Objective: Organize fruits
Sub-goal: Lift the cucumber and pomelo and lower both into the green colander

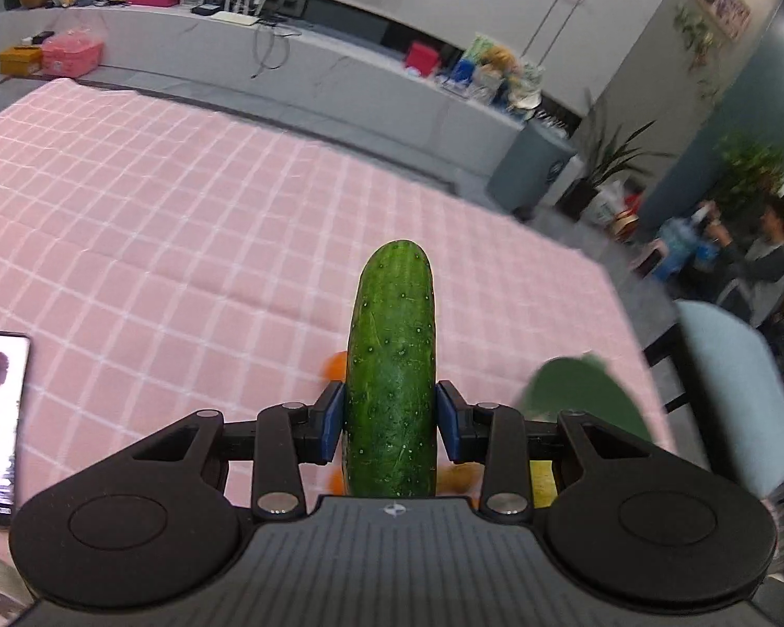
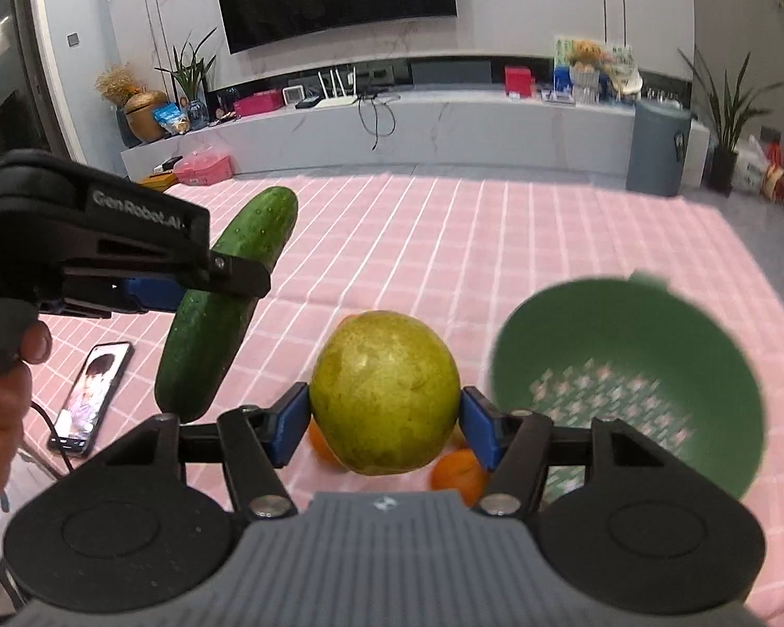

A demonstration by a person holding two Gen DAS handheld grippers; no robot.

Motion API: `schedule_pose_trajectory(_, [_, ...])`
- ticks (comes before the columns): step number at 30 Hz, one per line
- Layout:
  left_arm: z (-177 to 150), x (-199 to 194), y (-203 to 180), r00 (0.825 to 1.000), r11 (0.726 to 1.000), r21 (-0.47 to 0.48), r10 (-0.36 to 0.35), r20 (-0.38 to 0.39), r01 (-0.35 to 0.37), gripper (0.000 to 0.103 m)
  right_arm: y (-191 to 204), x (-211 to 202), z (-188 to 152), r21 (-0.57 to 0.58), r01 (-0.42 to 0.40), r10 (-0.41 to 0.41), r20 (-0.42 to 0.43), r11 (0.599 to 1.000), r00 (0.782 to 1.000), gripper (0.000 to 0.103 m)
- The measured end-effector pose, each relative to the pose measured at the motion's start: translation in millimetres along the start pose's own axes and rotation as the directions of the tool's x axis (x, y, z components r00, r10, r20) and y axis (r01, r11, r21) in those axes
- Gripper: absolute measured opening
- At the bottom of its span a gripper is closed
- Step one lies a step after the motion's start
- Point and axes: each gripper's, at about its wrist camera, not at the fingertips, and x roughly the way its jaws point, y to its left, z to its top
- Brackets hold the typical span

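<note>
My left gripper [image 1: 390, 420] is shut on a green cucumber [image 1: 392, 366] and holds it above the pink checked tablecloth [image 1: 157, 209]; both also show at the left of the right wrist view, the gripper [image 2: 193, 287] and the cucumber [image 2: 225, 303]. My right gripper [image 2: 384, 426] is shut on a yellow-green pear [image 2: 384, 392], held above the cloth. A green perforated bowl [image 2: 627, 381] sits to the right of the pear; its edge shows in the left wrist view [image 1: 575, 386]. Oranges [image 2: 457, 475] lie on the cloth under the pear, partly hidden.
A phone [image 2: 91, 397] with a lit screen lies on the cloth at the left, with a cable. A light chair [image 1: 731, 392] stands off the table's right edge. A long TV bench [image 2: 444, 125] and a grey bin [image 2: 656, 146] stand beyond the table.
</note>
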Motion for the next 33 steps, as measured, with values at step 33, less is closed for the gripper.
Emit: schedule_pose_trajectory(33, [-33.5, 145.5, -90.0, 0.946, 0.987, -0.104, -0.147, -0.288, 0.122, 0.042, -145.9, 77.5, 21.7, -0.307, -0.017, -0.098, -0.357, 0.952, 0.929, 0.059])
